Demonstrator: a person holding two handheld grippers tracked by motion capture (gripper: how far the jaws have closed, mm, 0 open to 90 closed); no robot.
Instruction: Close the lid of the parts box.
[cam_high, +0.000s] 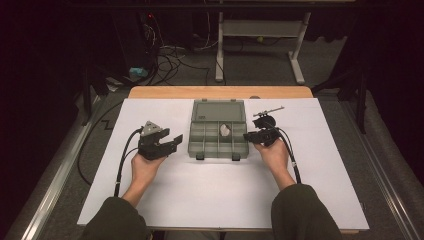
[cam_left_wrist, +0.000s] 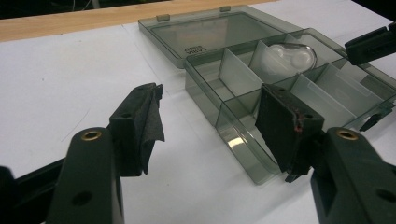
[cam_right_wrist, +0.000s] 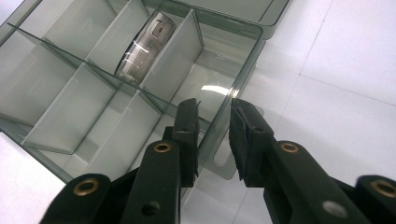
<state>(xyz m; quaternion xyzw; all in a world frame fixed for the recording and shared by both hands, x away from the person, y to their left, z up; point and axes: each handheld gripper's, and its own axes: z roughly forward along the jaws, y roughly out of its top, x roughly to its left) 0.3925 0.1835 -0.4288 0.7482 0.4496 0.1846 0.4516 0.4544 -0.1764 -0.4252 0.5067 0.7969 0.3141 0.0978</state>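
Presently: left claw (cam_high: 175, 141), jaws spread wide and empty, just left of the open organizer box (cam_high: 218, 145) at counter (cam_high: 310, 200) centre. White object (cam_high: 225, 130) lies in an upper compartment. Right claw (cam_high: 248, 136), jaws narrowly parted astride the box's right wall, nearer.

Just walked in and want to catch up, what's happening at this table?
A person holds a hand-held gripper in each hand on either side of an open organizer box. The left hand-held gripper is open beside the box's left wall. The right hand-held gripper straddles the right wall, jaws slightly apart. A small white case sits in one compartment.
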